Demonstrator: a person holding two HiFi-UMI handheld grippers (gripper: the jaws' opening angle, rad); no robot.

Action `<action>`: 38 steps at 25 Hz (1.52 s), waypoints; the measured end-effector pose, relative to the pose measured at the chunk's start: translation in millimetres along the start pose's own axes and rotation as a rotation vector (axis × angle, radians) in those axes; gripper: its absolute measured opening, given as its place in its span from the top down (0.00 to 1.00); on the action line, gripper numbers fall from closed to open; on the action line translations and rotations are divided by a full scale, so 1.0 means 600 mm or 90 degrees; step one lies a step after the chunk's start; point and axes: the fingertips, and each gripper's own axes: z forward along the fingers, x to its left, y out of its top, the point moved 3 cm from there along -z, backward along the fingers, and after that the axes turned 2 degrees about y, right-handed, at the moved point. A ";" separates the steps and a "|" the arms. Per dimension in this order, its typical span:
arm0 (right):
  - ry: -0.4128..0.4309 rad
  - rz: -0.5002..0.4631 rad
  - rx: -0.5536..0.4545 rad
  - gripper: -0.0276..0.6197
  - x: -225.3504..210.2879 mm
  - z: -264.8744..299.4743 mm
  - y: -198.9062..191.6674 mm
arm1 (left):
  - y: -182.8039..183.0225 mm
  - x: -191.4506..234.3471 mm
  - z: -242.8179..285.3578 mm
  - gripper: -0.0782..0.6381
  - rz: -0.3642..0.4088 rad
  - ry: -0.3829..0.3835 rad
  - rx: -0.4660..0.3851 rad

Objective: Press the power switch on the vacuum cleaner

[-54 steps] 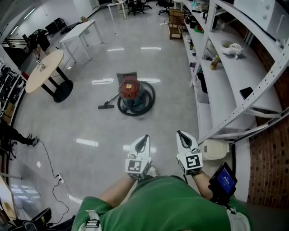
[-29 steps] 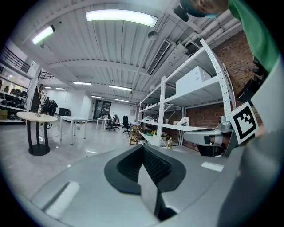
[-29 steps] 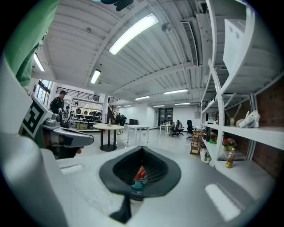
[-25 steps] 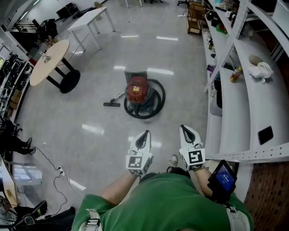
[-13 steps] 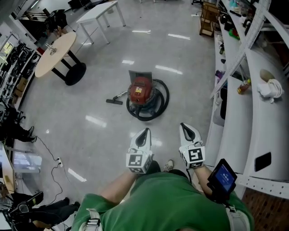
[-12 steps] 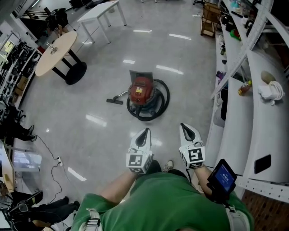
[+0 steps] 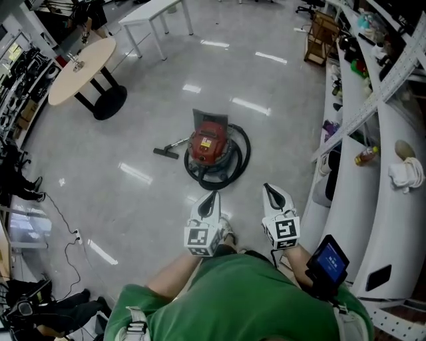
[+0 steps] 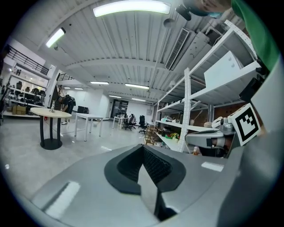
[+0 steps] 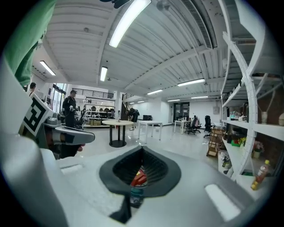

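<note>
The red vacuum cleaner [image 7: 208, 145] stands on the grey floor ahead of me, ringed by its black hose [image 7: 241, 160], with the floor nozzle [image 7: 162, 152] lying to its left. My left gripper [image 7: 213, 196] and right gripper [image 7: 267, 188] are held side by side near my body, well short of the vacuum, pointing toward it. Both look shut and hold nothing. In the left gripper view the left gripper [image 8: 143, 147] points level into the hall. In the right gripper view a sliver of the red vacuum cleaner [image 9: 138, 178] shows through the slit below the right gripper [image 9: 142, 148].
White shelving [image 7: 373, 133] runs along the right with a bottle [image 7: 367, 156] and a cloth [image 7: 407, 172]. A round table [image 7: 80, 61] and a white table [image 7: 160, 10] stand at the far left. Cables [image 7: 70, 230] trail over the floor at left. A small screen [image 7: 327, 261] sits on my right wrist.
The view has moved forward: the vacuum cleaner now sits lower in the head view and nearer to me. Both grippers have kept the same pose in front of my body.
</note>
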 end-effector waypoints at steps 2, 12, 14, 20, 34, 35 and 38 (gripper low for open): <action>0.008 -0.011 0.008 0.95 -0.012 0.040 0.009 | 0.005 0.025 0.029 0.88 -0.008 0.010 -0.001; 0.054 -0.037 0.006 0.95 -0.002 0.219 0.069 | 0.025 0.162 0.097 0.88 -0.042 0.070 -0.006; 0.070 -0.044 0.011 0.95 0.008 0.242 0.071 | 0.025 0.183 0.099 0.88 -0.062 0.086 -0.007; 0.113 -0.051 0.015 0.95 0.028 0.307 0.088 | 0.035 0.232 0.106 0.88 -0.092 0.135 0.001; 0.207 -0.026 0.041 0.95 -0.011 0.451 0.079 | 0.027 0.284 0.213 0.88 -0.109 0.213 0.058; 0.212 -0.022 0.044 0.95 -0.019 0.463 0.076 | 0.026 0.286 0.227 0.88 -0.109 0.216 0.065; 0.220 -0.014 0.059 0.95 -0.046 0.502 0.072 | 0.020 0.293 0.270 0.88 -0.103 0.227 0.086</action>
